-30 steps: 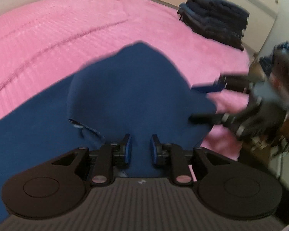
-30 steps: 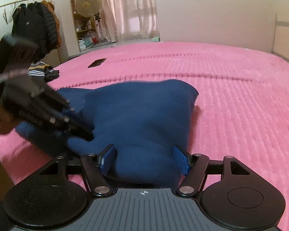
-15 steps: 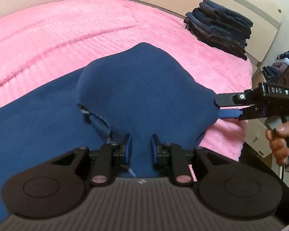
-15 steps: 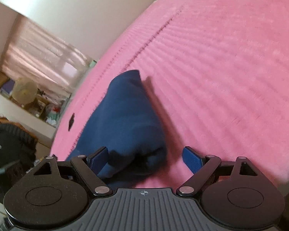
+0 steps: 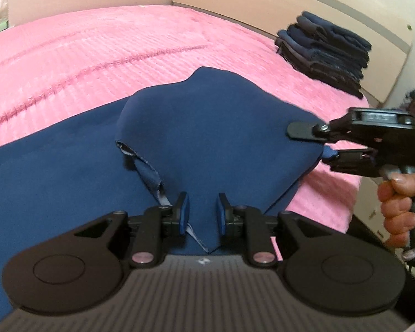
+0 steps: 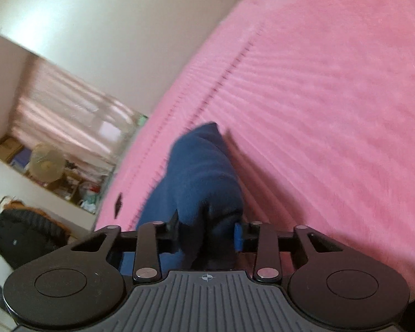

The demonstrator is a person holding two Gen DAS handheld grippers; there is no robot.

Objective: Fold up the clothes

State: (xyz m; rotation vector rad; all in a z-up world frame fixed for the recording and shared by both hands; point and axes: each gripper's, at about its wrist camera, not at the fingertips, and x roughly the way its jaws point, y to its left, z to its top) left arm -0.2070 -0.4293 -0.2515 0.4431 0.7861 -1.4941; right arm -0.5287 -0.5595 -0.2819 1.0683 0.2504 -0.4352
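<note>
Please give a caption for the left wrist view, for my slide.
Left gripper shut on a navy garment over the pink bedspread; right gripper closing on its corner.

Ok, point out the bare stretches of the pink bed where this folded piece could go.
Widest bare patch: the pink ribbed bedspread beyond the navy blue garment, up to the wall. A narrower strip lies between the garment and the stack of dark folded clothes by the beige headboard. The near edge is crowded: both grippers and bunched cloth.
</note>
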